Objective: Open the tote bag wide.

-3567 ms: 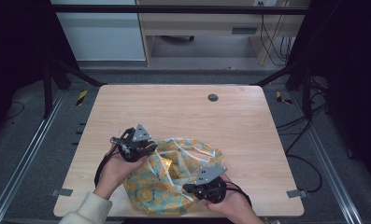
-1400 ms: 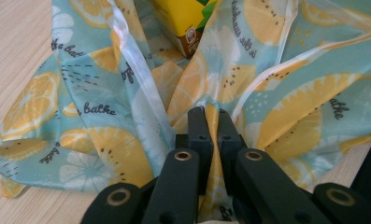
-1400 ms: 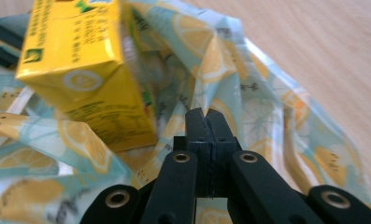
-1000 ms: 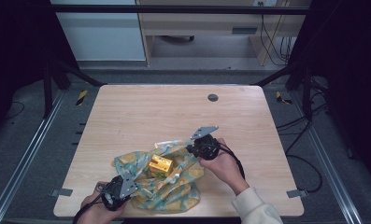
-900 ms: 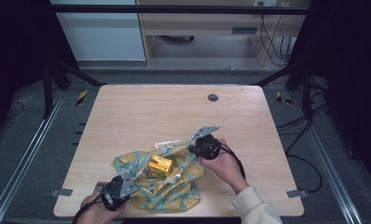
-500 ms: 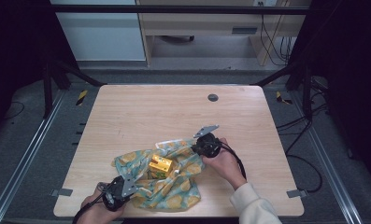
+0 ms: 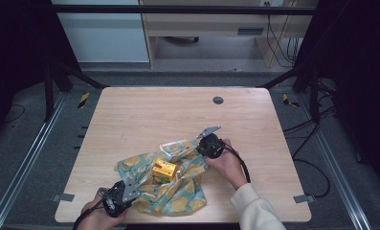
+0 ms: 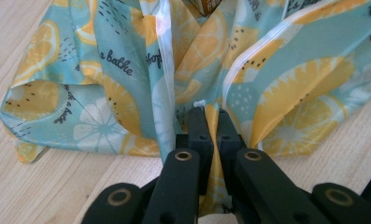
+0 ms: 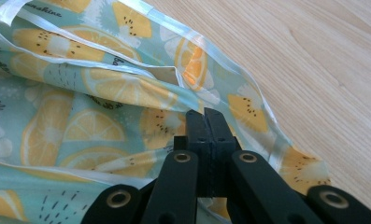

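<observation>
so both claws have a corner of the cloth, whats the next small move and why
Probably carry the right claw with its corner of the cloth over the yellow box toward the left claw. Both claws are shut on opposite corners, the box sits uncovered in the middle, and the cloth lies slack around it, so folding one corner across would start the wrap.

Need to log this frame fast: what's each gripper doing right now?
Left gripper: closed, pinching a corner of the lemon-print cloth.
Right gripper: closed, pinching the cloth's far edge.
</observation>
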Demonstrator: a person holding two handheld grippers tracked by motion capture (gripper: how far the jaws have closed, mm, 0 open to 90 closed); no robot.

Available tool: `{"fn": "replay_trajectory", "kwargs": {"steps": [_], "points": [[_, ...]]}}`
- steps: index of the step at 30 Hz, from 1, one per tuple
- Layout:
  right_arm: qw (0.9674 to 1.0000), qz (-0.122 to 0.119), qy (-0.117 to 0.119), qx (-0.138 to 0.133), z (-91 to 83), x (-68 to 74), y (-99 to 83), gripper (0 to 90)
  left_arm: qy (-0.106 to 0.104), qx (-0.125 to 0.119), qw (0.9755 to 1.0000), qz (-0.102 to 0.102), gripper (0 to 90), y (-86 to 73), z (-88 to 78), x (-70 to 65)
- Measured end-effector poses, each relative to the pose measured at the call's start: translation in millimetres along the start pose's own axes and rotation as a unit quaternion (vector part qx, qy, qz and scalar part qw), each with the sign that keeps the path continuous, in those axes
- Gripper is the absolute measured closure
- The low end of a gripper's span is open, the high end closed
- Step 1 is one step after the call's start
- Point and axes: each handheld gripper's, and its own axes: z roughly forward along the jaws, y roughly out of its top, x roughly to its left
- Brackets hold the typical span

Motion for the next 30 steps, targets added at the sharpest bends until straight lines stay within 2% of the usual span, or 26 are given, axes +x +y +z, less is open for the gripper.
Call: {"fn": "replay_trajectory", "kwargs": {"steps": [5,8,12,16,25,27,29,30], "points": [[1.0000,0.001,-0.004,-0.007,-1.2,-1.7,-0.1,90.0,-0.003,-0.001,1.0000,-0.001,89.5,-0.5,-0.1,0.5],[0.9999,0.002,-0.008,-0.007,-1.4,-2.7,-0.4,90.0,-0.004,-0.008,0.9999,-0.009,89.6,-1.8,-1.5,2.1],[0.9999,0.005,-0.014,-0.003,0.2,-5.6,-1.7,90.0,-0.002,0.005,1.0000,0.005,89.6,-0.2,0.9,-1.0],[0.9998,-0.002,-0.018,-0.002,0.5,-5.3,-1.6,90.0,-0.004,0.007,1.0000,0.003,89.7,-0.6,0.5,-0.1],[0.9997,0.003,-0.025,-0.005,-0.7,-5.6,-1.8,90.0,-0.001,0.002,1.0000,0.004,89.2,-0.3,0.1,0.0],[0.9997,0.015,-0.011,-0.018,-2.8,-6.7,-2.6,90.0,0.005,-0.005,1.0000,0.002,84.8,0.6,0.6,-0.5],[0.9994,0.020,0.000,-0.029,-5.5,-7.1,-3.3,83.2,0.005,-0.024,0.9997,-0.008,79.7,1.4,-0.5,-0.8],[0.9993,0.016,-0.001,-0.033,-8.8,-5.9,-3.4,78.7,0.010,-0.031,0.9994,-0.013,74.1,1.4,-1.4,-0.7]]}}
